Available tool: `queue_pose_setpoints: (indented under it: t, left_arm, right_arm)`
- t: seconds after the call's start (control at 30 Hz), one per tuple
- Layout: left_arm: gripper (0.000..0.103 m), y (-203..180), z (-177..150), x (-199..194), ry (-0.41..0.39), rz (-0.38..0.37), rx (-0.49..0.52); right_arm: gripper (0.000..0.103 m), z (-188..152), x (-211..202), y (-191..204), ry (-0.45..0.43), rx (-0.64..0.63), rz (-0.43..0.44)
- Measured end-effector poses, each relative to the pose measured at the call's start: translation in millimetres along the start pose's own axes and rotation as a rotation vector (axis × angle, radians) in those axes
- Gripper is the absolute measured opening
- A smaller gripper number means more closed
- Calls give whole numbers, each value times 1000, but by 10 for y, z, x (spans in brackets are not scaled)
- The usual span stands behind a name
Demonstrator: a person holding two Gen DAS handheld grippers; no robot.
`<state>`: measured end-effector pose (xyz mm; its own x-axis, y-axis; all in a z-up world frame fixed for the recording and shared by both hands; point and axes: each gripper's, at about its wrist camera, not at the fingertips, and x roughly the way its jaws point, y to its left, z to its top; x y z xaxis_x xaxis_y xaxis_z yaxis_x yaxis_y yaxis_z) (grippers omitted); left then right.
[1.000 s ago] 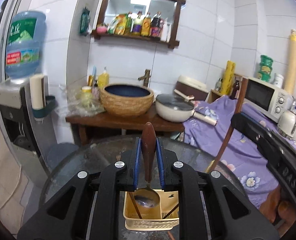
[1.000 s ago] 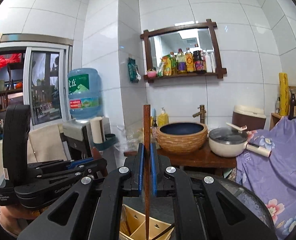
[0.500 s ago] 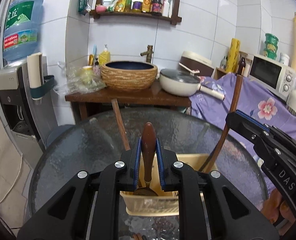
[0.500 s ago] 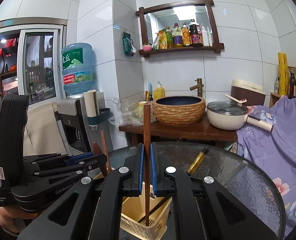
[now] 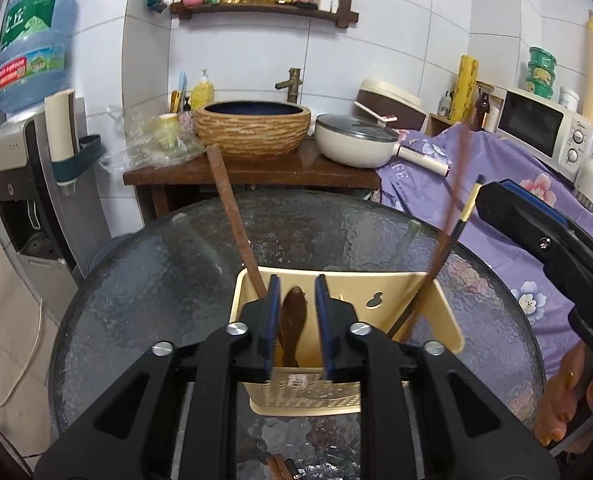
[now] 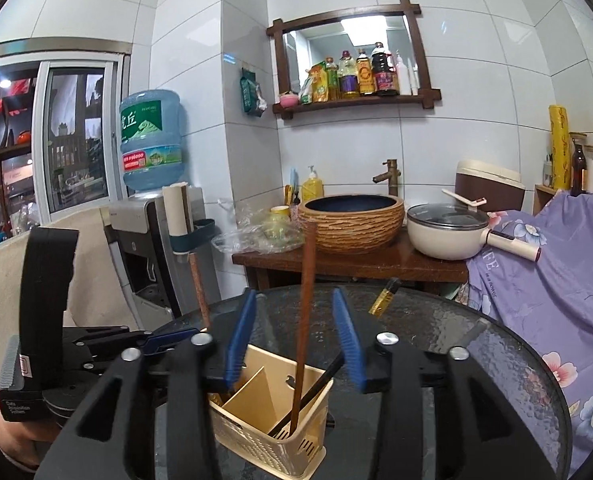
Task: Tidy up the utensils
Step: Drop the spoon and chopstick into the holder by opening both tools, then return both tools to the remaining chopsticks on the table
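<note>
Left gripper [image 5: 295, 322] opening, spoon [image 5: 292, 320] loose between jaws, over yellow basket [image 5: 448, 320]. Right gripper [image 6: 294, 334] opening, chopstick [image 6: 304, 320] free, standing in basket.

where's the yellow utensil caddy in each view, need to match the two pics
Left wrist view: the yellow utensil caddy sits low in the centre on the glass table, just beyond the left hand-held gripper.
Right wrist view: the caddy sits bottom centre, below the right hand-held gripper.
Shared landmark: the woven basin on the wooden stand behind.
</note>
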<state>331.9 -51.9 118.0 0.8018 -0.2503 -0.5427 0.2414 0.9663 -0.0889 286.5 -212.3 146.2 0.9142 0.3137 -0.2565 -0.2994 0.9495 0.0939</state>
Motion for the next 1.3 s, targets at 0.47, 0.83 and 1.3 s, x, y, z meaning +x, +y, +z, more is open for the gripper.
queue_pose_setpoints:
  t: [0.47,0.83,1.3]
  left_arm:
    - [81,135,-485,-797,-67,45,9]
    - [35,194,-1481,-384,269,15,-7]
    - [23,39,-1796,-270,348,-43,7]
  right_arm:
    - [44,-479,-551,104,166,-53,-17]
    - [43,-1456,-313,272,555,-52,15]
    - [21,-1817,-223,206,689,-13,-16]
